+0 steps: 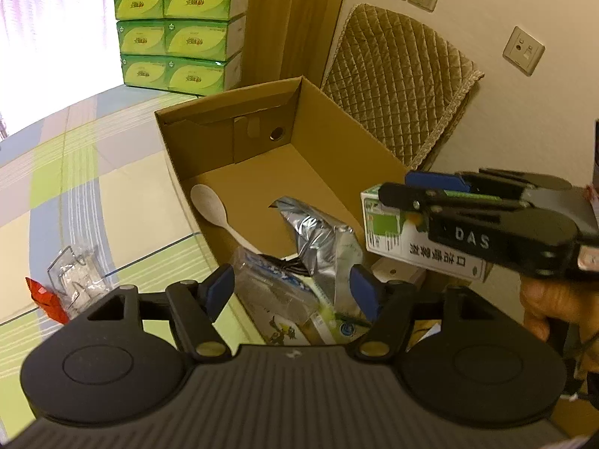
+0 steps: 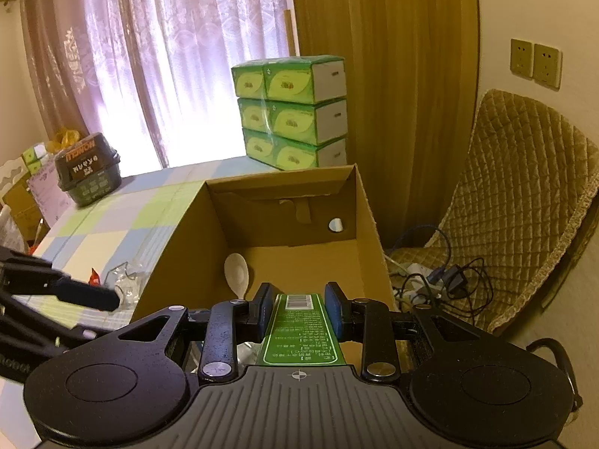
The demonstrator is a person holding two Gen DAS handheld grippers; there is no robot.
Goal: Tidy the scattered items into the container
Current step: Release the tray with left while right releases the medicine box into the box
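Currently, the green-and-white carton (image 2: 299,329) is being carried by the right gripper (image 2: 298,312), whose jaws are clamping it on both long sides; seen from the left wrist, it is hanging at the near right corner of the cardboard box (image 1: 337,142), above the rim and not yet inside. The box itself is standing open on the checked tablecloth (image 1: 75,187) and is already holding a white spoon (image 1: 211,205), a crumpled silver pouch (image 1: 318,235) and a clear plastic packet (image 1: 269,284), so the tidying appears well under way. Outside the box, a clear plastic holder (image 1: 75,273) and a small red wrapper (image 1: 45,295) are lying on the cloth to its left; these look like the remaining items. The left gripper (image 1: 294,290) is hovering over the box's near edge with its jaws spread wide and nothing between them. A person's hand (image 1: 543,307) is gripping the right tool's handle. Whether more items are lying under the pouch cannot be told, since both gripper bodies are masking the near part of the box floor, and the carton's small print is mostly too small to read. Stacked green tissue packs (image 1: 179,33) are standing behind the box.
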